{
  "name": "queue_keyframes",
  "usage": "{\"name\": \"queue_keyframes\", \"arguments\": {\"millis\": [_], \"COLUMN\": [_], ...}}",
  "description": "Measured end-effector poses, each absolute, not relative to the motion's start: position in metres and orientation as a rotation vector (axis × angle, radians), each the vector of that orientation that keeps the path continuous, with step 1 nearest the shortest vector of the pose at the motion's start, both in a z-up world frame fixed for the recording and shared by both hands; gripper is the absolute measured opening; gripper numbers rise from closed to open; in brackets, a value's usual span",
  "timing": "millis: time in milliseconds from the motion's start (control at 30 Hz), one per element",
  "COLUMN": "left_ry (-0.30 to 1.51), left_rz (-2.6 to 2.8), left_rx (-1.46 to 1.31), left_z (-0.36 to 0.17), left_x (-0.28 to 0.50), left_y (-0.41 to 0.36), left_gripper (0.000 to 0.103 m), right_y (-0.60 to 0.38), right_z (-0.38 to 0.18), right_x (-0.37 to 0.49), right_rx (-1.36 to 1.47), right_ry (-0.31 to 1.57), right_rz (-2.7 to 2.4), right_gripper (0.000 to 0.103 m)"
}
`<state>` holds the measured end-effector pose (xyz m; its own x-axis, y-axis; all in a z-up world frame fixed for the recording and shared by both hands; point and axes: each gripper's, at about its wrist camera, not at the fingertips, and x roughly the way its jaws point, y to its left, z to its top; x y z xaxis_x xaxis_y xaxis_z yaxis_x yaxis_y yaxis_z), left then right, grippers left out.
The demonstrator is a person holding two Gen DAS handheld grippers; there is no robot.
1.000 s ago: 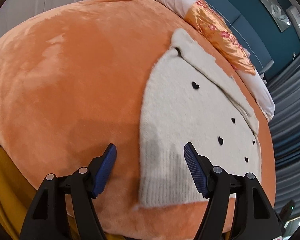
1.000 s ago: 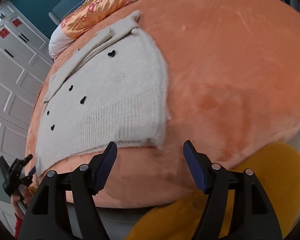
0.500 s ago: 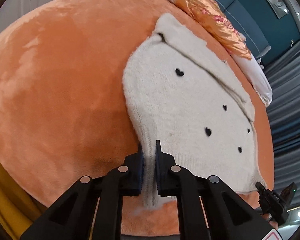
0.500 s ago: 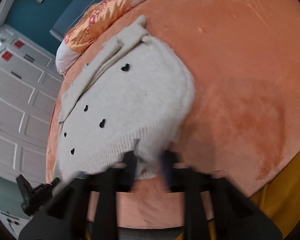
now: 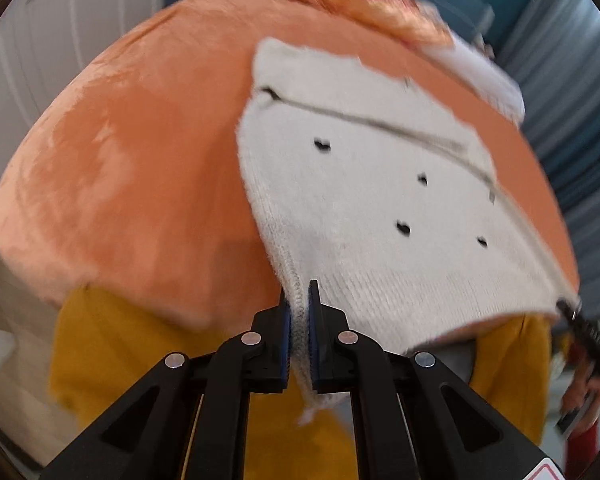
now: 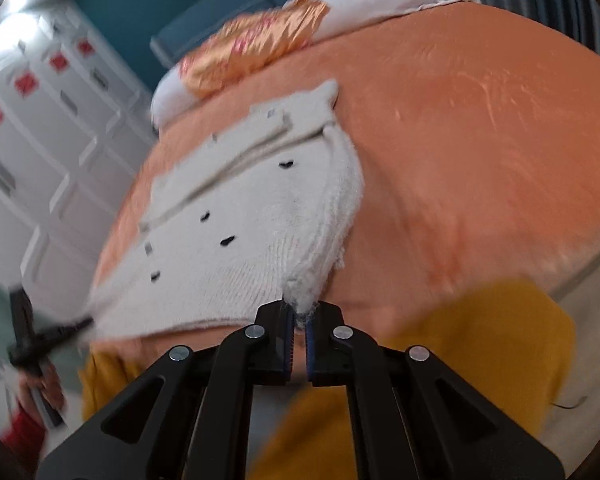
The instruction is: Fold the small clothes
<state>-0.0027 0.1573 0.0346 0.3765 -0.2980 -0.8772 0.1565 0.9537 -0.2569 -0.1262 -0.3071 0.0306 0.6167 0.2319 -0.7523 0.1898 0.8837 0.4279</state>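
Changed since a second ago: then spread wide above the near hem, now both pressed onto it. Left gripper [image 5: 299,304] pinching the ribbed near-left corner of the cream sweater [image 5: 364,208], knit squeezed between the blue pads and a tuft hanging below them. Right gripper [image 6: 299,312] pinching the bunched near-right corner of the same sweater [image 6: 252,216]. Near hem, lying flat on the orange blanket [image 5: 140,152] before, now lifted off it and stretched between the two grips, out past the near edge of the bed over the yellow fabric [image 5: 92,352] below. Far part of the sweater, collar end, resting on the blanket near the far edge, close to the pillow [image 6: 256,48]. Both views blurred.

Counted: one sweater; two grippers; four small black hearts on the knit in the left wrist view, four in the right wrist view; one shiny orange pillow on white bedding; one orange blanket. Other gripper visible at the side rim of each view, blurred.
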Motion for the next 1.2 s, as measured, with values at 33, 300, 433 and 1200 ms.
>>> {"name": "queue_keyframes", "arguments": {"millis": [33,300,433,1200], "left_ry": [1.173,1.304,1.151,0.954], "left_rz": [-0.305,-0.316,-0.317,-0.083], "left_rx": [-0.11,-0.097,-0.186,-0.328], "left_z": [0.034,0.035,0.067,0.001], "left_x": [-0.016,-0.086,-0.046,0.276], "left_y": [0.158,0.171,0.173,0.14], "left_gripper": [0.005,0.005,0.005,0.005], "right_y": [-0.302,-0.281,-0.298,-0.352], "right_z": [0.029,0.033,0.069,0.019], "right_x": [-0.14,-0.197,-0.162,0.168], "right_rx": [0.477,0.41,0.413,0.583], "right_ry": [0.953,1.118,0.97,0.742], "right_rz": [0.035,0.08,0.069,-0.13], "right_gripper": [0.003,0.003,0.003,0.003]}}
